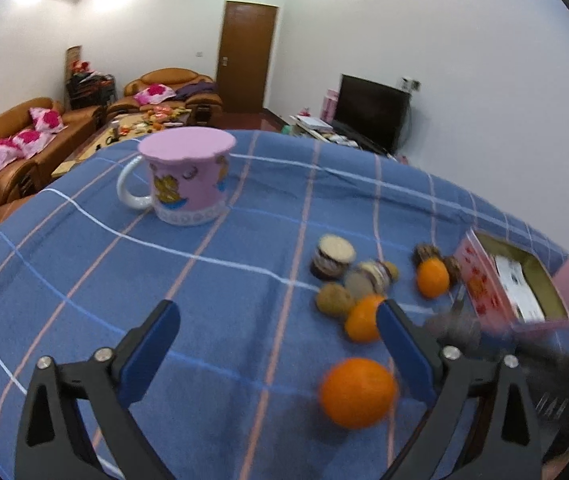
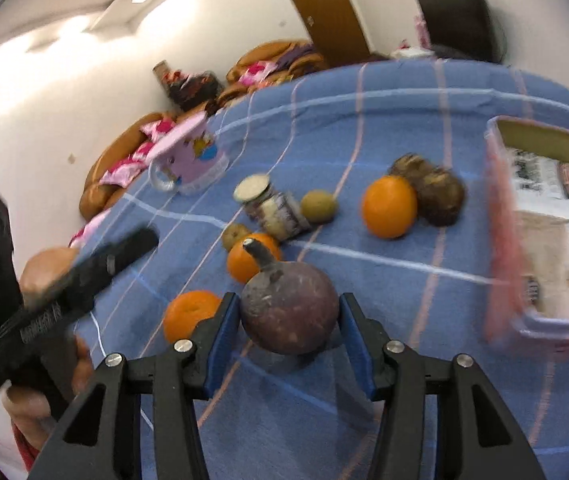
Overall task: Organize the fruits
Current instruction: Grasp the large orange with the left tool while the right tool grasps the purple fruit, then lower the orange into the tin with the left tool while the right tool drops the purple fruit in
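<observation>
Three oranges (image 2: 389, 207) on the blue checked bench (image 2: 384, 92), plus two small jars (image 2: 270, 206), brown fruits, one pink mug (image 1: 188, 178). Right claw (image 2: 289, 320) clamped on a round, dull purple-brown fruit (image 2: 289, 308) with a short stem, raised above the bench beside a pink box (image 2: 540, 216). Left claw (image 1: 280, 344) spread wide, holding nothing. Box's paper lining clear only from the right wrist.

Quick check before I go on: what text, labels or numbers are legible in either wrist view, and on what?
None can be read.
Printed paper lining the pink box: dark text blocks, too blurred.
Jar labels: pattern only, blurred.
Pink mug: cartoon picture, no readable words.
Left gripper's body: pale marking, smeared by motion.
Mangosteen in the right gripper: no label.
</observation>
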Available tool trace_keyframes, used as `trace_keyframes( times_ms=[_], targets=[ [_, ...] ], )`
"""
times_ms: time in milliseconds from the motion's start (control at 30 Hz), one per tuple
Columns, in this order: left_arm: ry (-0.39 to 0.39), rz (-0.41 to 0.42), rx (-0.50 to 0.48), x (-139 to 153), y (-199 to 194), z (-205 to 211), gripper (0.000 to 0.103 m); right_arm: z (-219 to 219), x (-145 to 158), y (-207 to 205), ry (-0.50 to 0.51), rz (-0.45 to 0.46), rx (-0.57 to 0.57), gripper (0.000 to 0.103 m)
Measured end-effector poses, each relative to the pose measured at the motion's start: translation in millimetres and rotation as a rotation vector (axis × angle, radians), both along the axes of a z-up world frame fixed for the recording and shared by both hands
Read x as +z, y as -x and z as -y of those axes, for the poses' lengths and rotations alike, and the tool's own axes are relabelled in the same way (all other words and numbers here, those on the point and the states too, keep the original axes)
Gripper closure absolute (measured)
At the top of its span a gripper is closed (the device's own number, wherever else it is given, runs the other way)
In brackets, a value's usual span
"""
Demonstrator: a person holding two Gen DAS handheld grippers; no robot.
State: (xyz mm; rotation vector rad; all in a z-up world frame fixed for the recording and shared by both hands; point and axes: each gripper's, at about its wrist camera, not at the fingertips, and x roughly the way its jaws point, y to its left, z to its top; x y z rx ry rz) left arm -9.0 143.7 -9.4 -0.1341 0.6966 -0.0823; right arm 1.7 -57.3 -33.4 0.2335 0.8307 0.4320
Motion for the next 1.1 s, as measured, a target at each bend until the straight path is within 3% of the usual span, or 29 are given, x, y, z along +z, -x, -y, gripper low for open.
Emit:
trace_keyframes(
  times_ms=[100,167,267,400,500,533,667,767,967,1100],
  targets=[
    [0.006,-0.027,-0.06,-3.2,7.0,14.7,0.005,12.6,21.4,11.1,-0.013,0.082,-0.037,0.051],
    [-0.04,-0.045,-0.095,-7.3,8.6,30.0,0.005,19.6,31.5,17.7,-0.008,0.126,-0.064,0.051],
    [-0.124,-0.102,-0.083,-17.9,4.1,43.8,0.012,21.3,34.7,20.6,0.017,0.148,-0.072,0.051],
    [-0.118,-0.217,-0.07,-38.1,-1.5,44.6,0.024,19.7,33.2,19.1,0.019,0.137,-0.056,0.051],
    [-0.099,-0.199,-0.083,-34.5,2.5,41.2,0.043,19.8,33.7,22.0,0.032,0.144,-0.053,0.051],
    [-0.093,-0.195,-0.082,-34.6,3.0,40.5,0.055,19.7,34.8,23.0,0.037,0.151,-0.055,0.051],
    [-0.053,-0.169,-0.043,-32.8,-0.2,38.3,0.055,26.0,40.4,26.1,0.039,0.184,-0.071,0.051],
    [-0.039,-0.098,-0.032,-17.7,-2.1,45.5,0.055,37.0,45.2,29.1,0.043,0.209,-0.102,0.051],
    [-0.097,0.064,-0.11,16.8,-6.4,105.6,0.055,84.1,53.5,31.5,0.097,0.258,-0.229,0.051],
    [-0.078,0.102,-0.202,24.8,-15.6,151.1,0.055,122.6,54.5,29.3,0.138,0.262,-0.317,0.051]
  ],
)
